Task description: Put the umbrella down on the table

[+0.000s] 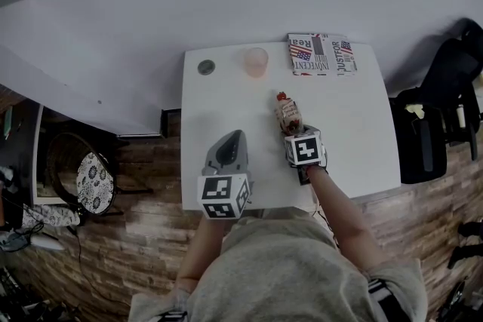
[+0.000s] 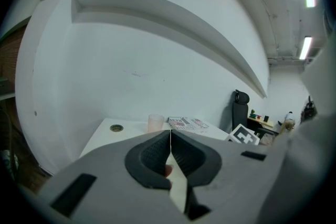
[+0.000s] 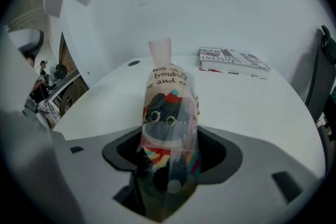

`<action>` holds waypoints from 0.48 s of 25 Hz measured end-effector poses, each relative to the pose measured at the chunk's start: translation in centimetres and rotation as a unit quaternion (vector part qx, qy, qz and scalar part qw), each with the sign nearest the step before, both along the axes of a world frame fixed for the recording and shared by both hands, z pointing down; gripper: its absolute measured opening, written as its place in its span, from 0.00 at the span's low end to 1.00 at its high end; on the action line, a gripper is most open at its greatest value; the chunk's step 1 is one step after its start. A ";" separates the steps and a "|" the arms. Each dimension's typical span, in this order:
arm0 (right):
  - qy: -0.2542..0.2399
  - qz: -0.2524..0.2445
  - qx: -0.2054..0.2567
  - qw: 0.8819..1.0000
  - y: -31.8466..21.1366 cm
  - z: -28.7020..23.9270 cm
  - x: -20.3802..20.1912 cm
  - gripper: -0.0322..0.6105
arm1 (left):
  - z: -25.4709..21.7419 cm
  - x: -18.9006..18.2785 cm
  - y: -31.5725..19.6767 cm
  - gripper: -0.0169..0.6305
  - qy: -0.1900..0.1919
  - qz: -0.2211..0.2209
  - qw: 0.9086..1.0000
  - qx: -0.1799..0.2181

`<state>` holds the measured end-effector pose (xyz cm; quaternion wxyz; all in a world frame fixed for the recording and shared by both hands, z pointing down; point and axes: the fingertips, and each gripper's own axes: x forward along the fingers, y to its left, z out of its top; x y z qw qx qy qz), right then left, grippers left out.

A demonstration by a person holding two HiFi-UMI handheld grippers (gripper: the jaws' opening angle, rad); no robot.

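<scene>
One folded umbrella in a clear sleeve printed with a cartoon cat (image 3: 169, 107) sticks forward from the right gripper (image 3: 170, 144), whose jaws pinch its near end. It hangs over the middle of the single white square table (image 1: 355, 147); whether it touches the top cannot be told. The left gripper (image 2: 169, 136), jaws pressed together on nothing, is above the near left part. Three things line the far edge by the wall: one dark round disc (image 1: 206, 67), one translucent pink cup (image 1: 256, 62) and one flag-printed book (image 1: 321, 54). Open white top shows either side of the umbrella, widest toward the right edge
</scene>
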<state>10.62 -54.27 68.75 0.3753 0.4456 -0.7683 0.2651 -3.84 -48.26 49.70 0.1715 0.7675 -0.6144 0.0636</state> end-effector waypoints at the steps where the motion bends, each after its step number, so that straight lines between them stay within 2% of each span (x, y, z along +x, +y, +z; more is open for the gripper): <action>1: -0.001 0.000 -0.001 1.000 0.0 0.0 0.0 0.48 | -0.1 0.0 0.2 0.04 0.001 0.002 1.000 0.000; 8: -0.018 -0.006 -0.003 1.000 -0.1 0.1 -0.6 0.49 | -0.1 -0.5 1.7 0.04 0.004 0.009 1.000 -0.001; 12: -0.011 0.001 0.008 1.000 0.1 -0.5 -0.2 0.50 | -0.6 -0.4 2.8 0.04 0.006 0.013 1.000 0.001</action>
